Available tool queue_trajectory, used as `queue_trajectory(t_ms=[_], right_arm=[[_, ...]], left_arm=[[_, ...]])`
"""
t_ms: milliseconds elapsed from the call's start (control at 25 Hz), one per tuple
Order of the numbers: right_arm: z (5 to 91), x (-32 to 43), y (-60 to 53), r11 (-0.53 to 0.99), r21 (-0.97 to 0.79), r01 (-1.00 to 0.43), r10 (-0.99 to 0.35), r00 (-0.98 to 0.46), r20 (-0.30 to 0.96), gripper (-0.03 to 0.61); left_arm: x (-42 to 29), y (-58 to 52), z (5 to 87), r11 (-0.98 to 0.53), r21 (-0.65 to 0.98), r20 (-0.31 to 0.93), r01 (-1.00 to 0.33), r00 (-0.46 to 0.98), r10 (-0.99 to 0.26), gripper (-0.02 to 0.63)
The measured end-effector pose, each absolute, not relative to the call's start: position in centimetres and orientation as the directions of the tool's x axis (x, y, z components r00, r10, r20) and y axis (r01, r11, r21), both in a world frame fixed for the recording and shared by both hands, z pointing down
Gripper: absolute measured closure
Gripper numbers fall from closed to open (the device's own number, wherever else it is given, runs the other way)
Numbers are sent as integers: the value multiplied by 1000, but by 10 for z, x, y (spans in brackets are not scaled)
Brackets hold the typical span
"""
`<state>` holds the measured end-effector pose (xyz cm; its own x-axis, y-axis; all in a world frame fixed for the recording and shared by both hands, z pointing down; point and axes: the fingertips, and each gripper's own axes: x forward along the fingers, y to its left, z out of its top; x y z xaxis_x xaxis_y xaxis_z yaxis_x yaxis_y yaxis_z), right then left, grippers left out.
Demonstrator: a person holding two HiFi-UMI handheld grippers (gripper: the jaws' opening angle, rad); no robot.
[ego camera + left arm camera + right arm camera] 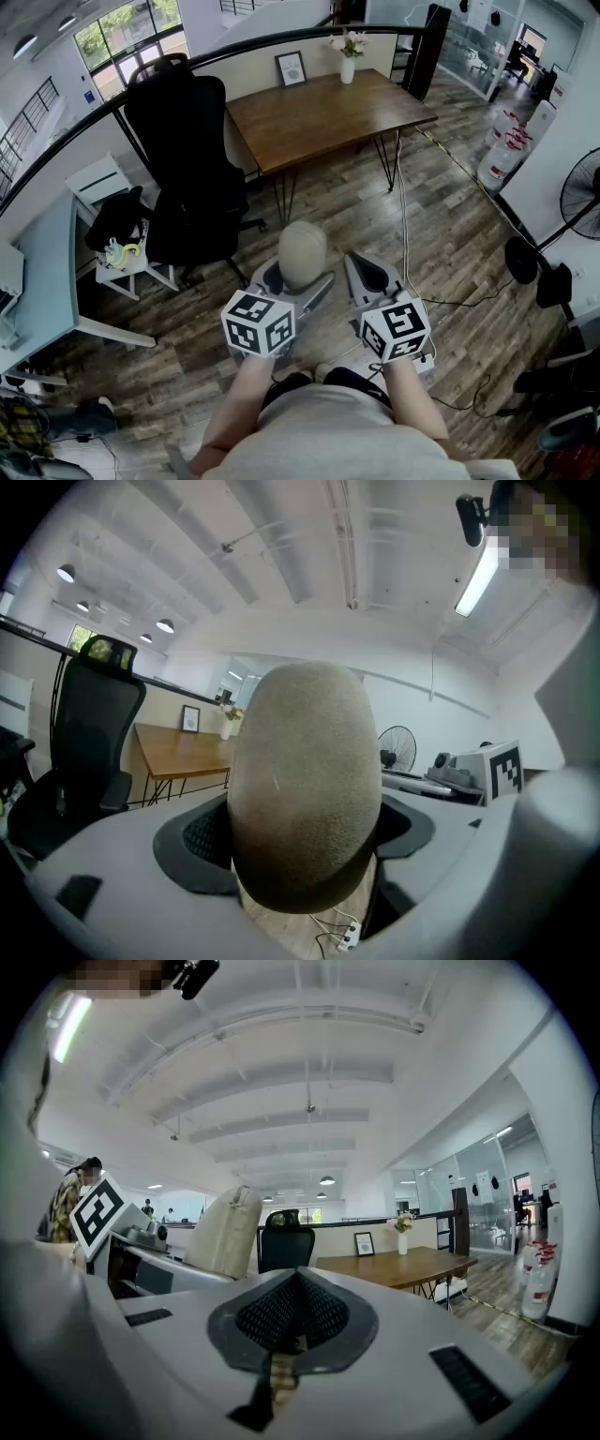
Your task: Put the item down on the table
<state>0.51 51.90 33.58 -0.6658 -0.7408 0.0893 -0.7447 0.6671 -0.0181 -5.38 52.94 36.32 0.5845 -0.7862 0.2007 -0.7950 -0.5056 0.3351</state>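
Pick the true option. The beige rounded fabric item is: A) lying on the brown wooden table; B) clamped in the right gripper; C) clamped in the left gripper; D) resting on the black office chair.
C: the beige rounded fabric item is pressed between the jaws of the left gripper, well short of the brown wooden table.
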Motion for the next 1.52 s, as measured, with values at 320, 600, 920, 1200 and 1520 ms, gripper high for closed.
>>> queue_trajectory(t_ms=[320,600,920,1200,1520], right_arm=[[346,6,517,672,45,-739,-738,-662,133,571],[340,8,515,678,7,-735,-732,-674,99,569],[352,28,512,691,2,-723,-718,-685,121,569],[367,49,503,695,-44,-717,-707,-694,136,569],[378,53,467,692,-76,-718,-703,-694,155,569]], left_arm=[[-54,528,369,-482,345,207,-805,566,-798,204],[-50,526,374,-486,362,211,-796,578,-788,204],[-37,520,381,-468,373,213,-801,565,-797,202],[-19,512,389,-457,381,216,-804,558,-801,202],[-18,477,397,-457,390,236,-800,566,-790,202]])
